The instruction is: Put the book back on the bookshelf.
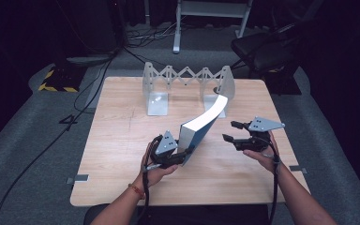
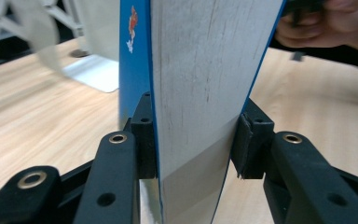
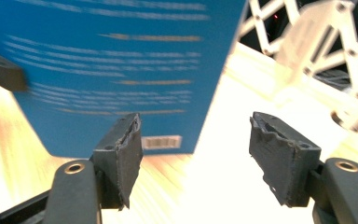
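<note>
High view: wooden table [image 1: 122, 140], blue book [image 1: 201, 129] near centre, lifted and bent, its far end curving up toward 1 o'clock. Left gripper [image 1: 180, 154] at 6 o'clock of the book, jaws clamped on its near lower corner. Right gripper [image 1: 232, 131] at 3 o'clock of the book, just beside it, apart from it, jaws spread wide with nothing between. Folding metal rack [image 1: 187, 86] stands at 12 o'clock near the table's far edge.

Left gripper view: book's page edge [image 2: 200, 93] runs up between both pads [image 2: 144, 135], pressed on each cover; blue spine side with a small printed figure, not legible from above. Person's other hand [image 2: 326, 28] at 1 o'clock.

Right gripper view: book's blue back cover [image 3: 107, 70] with blurred text lines and a barcode, at 11 o'clock beyond the wide-open jaws; rack [image 3: 321, 42] at 2 o'clock.
</note>
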A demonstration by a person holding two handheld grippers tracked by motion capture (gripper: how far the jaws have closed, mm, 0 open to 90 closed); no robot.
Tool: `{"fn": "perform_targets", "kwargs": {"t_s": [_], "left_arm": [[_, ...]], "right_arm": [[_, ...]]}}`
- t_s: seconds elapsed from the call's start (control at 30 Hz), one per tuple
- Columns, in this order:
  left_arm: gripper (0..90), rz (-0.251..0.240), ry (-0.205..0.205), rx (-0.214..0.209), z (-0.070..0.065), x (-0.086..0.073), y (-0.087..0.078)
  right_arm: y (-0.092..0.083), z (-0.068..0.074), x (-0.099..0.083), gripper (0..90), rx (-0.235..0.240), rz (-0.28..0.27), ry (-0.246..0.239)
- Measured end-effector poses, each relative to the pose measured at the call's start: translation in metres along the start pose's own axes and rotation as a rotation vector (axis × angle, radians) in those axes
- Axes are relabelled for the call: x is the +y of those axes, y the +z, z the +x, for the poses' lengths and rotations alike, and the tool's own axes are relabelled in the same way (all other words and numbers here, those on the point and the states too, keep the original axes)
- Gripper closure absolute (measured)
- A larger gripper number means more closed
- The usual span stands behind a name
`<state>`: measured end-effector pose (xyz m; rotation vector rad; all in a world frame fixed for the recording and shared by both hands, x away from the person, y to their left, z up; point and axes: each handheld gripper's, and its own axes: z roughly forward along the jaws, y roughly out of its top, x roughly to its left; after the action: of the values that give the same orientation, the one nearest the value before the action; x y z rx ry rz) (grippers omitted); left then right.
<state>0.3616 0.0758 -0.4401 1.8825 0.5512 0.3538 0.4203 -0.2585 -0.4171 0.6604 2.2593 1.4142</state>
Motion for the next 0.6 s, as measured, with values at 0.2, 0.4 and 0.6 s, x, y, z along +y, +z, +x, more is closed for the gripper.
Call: {"fn": "perform_targets", "kwargs": {"t_s": [0.2, 0.4, 0.6], "left_arm": [[59.7, 0.008, 0.035, -0.178, -0.01, 0.002, -0.002], [59.4, 0.036, 0.064, -0.237, -0.005, 0.001, -0.011], [59.6, 0.063, 0.084, -0.25, 0.011, 0.004, -0.014]], "right_arm": [[-0.007, -0.011, -0.005, 32.5, 0.045, -0.022, 0.019], [-0.014, -0.002, -0.003, 31.1, 0.147, -0.023, -0.056], [-0.003, 0.002, 0.004, 31.2, 0.2, -0.037, -0.09]]}}
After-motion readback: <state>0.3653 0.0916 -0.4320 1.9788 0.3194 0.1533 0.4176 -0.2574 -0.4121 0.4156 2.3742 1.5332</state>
